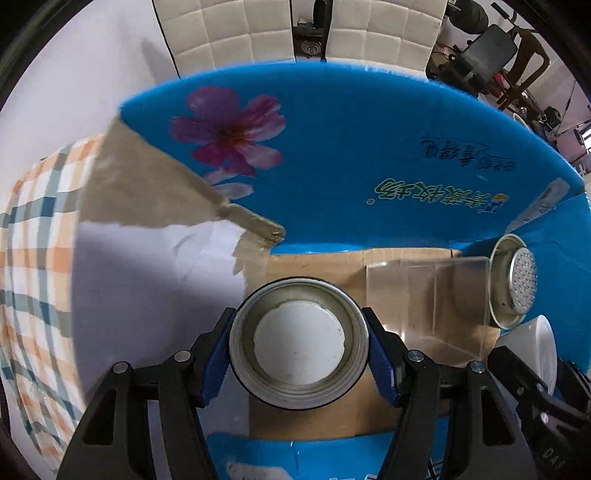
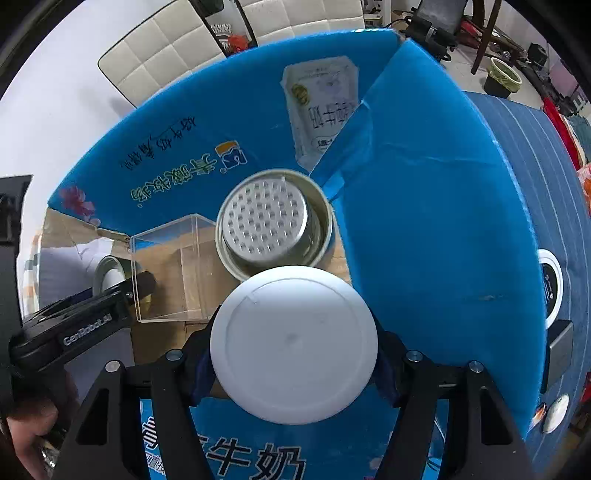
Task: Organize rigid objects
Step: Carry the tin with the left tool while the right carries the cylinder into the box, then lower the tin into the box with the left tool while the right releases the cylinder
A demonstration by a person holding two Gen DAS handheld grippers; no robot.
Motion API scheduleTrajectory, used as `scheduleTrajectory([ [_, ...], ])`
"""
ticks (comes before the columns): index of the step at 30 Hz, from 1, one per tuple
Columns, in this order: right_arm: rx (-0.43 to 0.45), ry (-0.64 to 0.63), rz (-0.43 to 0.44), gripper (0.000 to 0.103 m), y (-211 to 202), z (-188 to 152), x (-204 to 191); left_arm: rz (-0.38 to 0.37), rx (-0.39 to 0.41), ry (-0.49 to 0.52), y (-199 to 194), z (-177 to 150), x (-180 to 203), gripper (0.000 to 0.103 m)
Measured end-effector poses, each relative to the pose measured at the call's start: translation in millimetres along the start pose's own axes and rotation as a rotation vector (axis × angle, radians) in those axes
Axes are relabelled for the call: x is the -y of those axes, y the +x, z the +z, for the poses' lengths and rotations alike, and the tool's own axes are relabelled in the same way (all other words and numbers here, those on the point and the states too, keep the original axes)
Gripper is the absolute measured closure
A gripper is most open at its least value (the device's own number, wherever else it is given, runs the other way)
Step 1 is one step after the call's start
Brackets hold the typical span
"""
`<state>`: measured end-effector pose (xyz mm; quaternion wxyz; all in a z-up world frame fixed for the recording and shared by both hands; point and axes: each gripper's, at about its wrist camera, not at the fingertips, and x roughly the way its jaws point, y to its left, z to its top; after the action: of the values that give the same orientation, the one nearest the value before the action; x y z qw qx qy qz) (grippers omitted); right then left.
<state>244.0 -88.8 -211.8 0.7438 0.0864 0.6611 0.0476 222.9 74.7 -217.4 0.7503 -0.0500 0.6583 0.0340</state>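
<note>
My left gripper is shut on a round metal cup with a white inside, held over the floor of a blue cardboard box. My right gripper is shut on a white round bowl, seen bottom up, over the same box. The bowl also shows at the right edge of the left wrist view, and the cup at the left of the right wrist view. A clear acrylic box and a perforated metal strainer cup lie on the box floor.
The box flaps stand up around both grippers. A checked cloth lies left of the box. A blue striped cloth with a white-rimmed round object lies to the right. White padded chairs stand behind.
</note>
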Motion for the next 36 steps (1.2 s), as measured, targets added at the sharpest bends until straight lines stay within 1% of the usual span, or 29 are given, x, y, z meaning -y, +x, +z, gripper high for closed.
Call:
scheduleTrajectory([
  [2,-0.013,0.001,-0.017,0.033,4,0,-1,-0.009,-0.025,-0.007,5,1,2,0.04],
  [5,-0.028,-0.029,-0.056,0.032,11,-4,-6,-0.021,-0.04,-0.005,9,1,3,0.04],
  [10,-0.118,-0.052,-0.099,0.032,29,-4,-11,-0.02,-0.054,0.016,10,-1,6,0.04],
  [14,-0.157,-0.06,-0.116,0.032,37,-3,-12,-0.024,-0.077,0.023,11,2,4,0.04],
  [18,-0.196,-0.061,-0.113,0.032,42,-1,-12,-0.03,-0.111,0.02,13,2,2,0.04],
  [19,-0.206,-0.061,-0.114,0.031,47,-1,-18,-0.03,-0.121,0.02,12,2,1,0.04],
  [21,-0.217,-0.063,-0.105,0.025,53,-4,-24,-0.029,-0.128,0.02,11,4,1,0.04],
  [23,-0.219,-0.071,-0.099,0.017,51,-5,-26,-0.033,-0.128,0.02,9,4,0,0.039],
  [25,-0.218,-0.082,-0.095,0.011,49,-5,-30,-0.041,-0.13,0.021,5,4,-1,0.036],
  [27,-0.217,-0.087,-0.088,0.006,46,-5,-33,-0.042,-0.129,0.026,-1,2,2,0.029],
  [28,-0.217,-0.089,-0.087,0.004,44,-5,-33,-0.039,-0.124,0.03,-5,1,3,0.027],
  [29,-0.217,-0.091,-0.084,0.001,41,-5,-34,-0.042,-0.12,0.032,-8,0,2,0.021],
  [30,-0.215,-0.092,-0.081,0.0,38,-5,-35,-0.046,-0.116,0.036,-12,-1,3,0.018],
  [31,-0.209,-0.096,-0.08,0.0,34,-5,-35,-0.04,-0.115,0.042,-16,-2,4,0.017],
  [32,-0.202,-0.105,-0.085,0.0,29,-4,-36,-0.027,-0.108,0.049,-21,-3,5,0.013],
  [33,-0.195,-0.113,-0.09,0.0,24,-4,-35,-0.023,-0.1,0.051,-25,-4,5,0.007],
  [34,-0.185,-0.12,-0.092,0.0,19,-4,-35,-0.023,-0.091,0.051,-29,-5,5,0.003],
  [35,-0.177,-0.124,-0.091,0.0,14,-4,-36,-0.031,-0.08,0.046,-36,-6,3,0.0],
  [36,-0.17,-0.127,-0.091,0.0,9,-5,-35,-0.037,-0.074,0.042,-40,-8,0,0.0],
])
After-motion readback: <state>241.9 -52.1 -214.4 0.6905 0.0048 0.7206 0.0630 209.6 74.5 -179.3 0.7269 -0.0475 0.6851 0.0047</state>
